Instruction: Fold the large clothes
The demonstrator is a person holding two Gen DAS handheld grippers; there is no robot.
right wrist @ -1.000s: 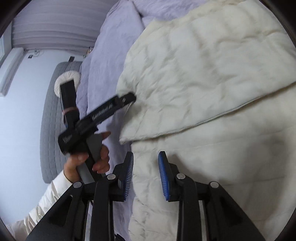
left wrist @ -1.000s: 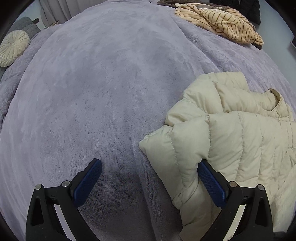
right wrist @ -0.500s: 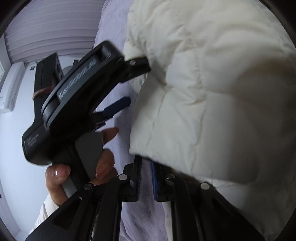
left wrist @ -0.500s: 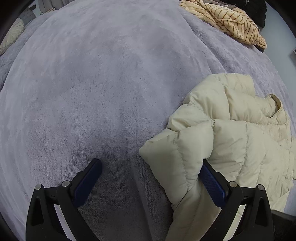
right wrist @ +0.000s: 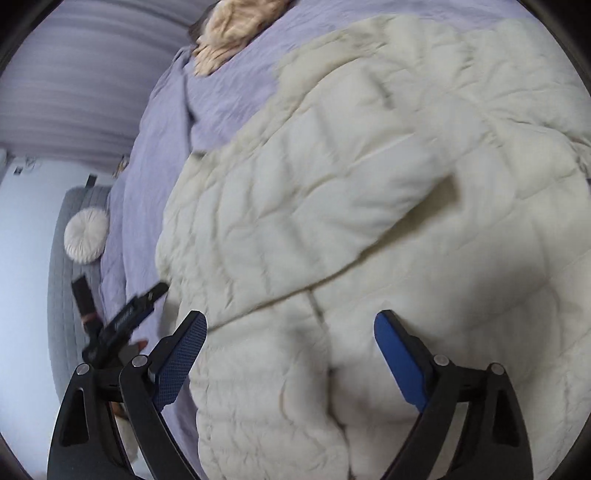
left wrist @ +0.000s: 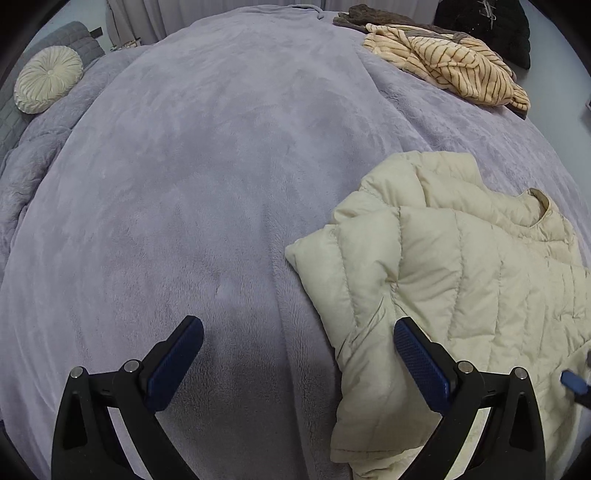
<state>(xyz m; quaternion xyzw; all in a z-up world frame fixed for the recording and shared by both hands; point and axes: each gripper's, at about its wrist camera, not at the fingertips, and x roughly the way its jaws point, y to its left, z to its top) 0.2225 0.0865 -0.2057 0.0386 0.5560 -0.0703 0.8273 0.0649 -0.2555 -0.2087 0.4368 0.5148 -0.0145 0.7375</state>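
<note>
- The cream puffer jacket (left wrist: 461, 280) lies on the lilac blanket (left wrist: 207, 192), at the right side in the left wrist view, with one sleeve folded over its body.
- The left gripper (left wrist: 295, 365) stands wide open above the blanket and holds nothing; its right pad hangs over the jacket's edge.
- The right gripper (right wrist: 290, 363) has just been opening; its jaws are wide above the jacket and grip nothing.
- A striped garment (left wrist: 454, 68) and a dark garment (left wrist: 484, 27) lie at the far edge, well apart from the jacket.
- A round cushion (left wrist: 48, 84) rests at the far left.
</note>
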